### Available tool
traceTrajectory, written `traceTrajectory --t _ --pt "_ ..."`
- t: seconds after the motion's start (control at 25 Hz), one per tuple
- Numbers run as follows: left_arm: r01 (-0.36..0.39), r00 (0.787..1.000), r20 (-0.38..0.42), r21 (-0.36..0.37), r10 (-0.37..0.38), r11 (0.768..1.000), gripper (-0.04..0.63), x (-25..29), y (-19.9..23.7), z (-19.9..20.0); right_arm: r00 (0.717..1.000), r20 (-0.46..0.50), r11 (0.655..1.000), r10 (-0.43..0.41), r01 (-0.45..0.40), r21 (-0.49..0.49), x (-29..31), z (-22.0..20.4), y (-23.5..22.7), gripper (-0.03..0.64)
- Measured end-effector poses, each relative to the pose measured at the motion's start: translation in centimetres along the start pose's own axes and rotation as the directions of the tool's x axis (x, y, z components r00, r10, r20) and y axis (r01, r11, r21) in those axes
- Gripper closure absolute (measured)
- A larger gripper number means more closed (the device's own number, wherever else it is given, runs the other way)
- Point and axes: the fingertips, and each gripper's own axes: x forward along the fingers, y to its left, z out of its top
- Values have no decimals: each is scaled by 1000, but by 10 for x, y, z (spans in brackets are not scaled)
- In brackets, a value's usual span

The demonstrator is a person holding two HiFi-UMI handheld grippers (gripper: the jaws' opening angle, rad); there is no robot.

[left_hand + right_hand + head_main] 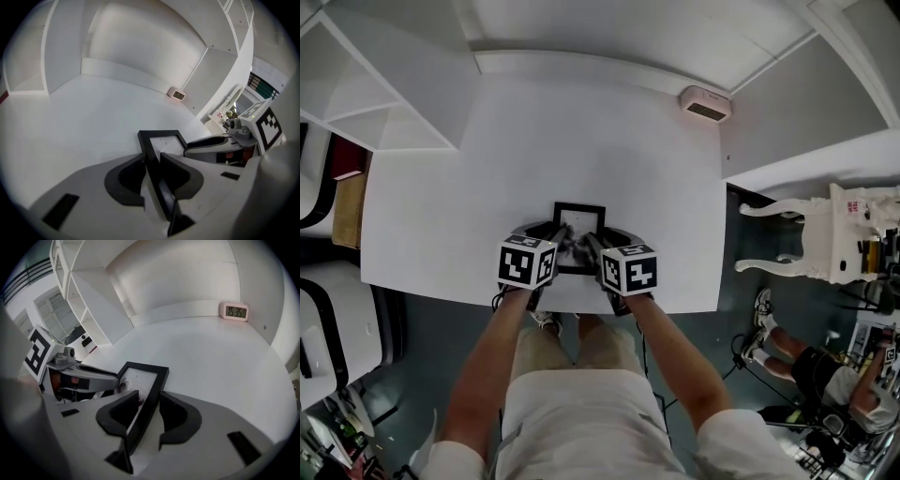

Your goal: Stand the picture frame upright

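A digital clock [706, 104] sits at the white counter's [581, 131] far right corner, well apart from the work. White shelves [375, 84] flank the left. The black picture frame [578, 214] is near the front edge, long axis pointing away from the person. The left claw [151, 157] clamps its left rail, the right claw [149, 397] its right rail.

The right gripper [149, 398] clamps a side rail of the black picture frame [143, 367] on the white table [211, 352]; a digital clock [234, 311] stands far behind.
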Motion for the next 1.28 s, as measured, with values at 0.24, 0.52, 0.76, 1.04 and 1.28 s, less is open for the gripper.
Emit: traceTrajectory --t 0.24,0.52,0.76,1.04,1.28 --pt "-29 998 51 50 26 998 499 4 -6 14 998 69 1000 -15 13 24 -7 4 -9 486" --pt "-60 962 270 93 33 994 509 4 -12 100 970 237 996 -45 61 -58 -19 77 -37 506" --pt "-90 928 372 200 9 976 511 11 -14 153 940 332 993 -84 108 -53 -12 119 -58 506" --pt "-83 892 451 214 -23 973 509 22 -1 183 910 407 988 -81 128 -89 -2 153 -68 508" --pt "-100 861 507 258 -47 961 509 31 5 210 886 455 984 -89 149 -98 4 181 -81 511"
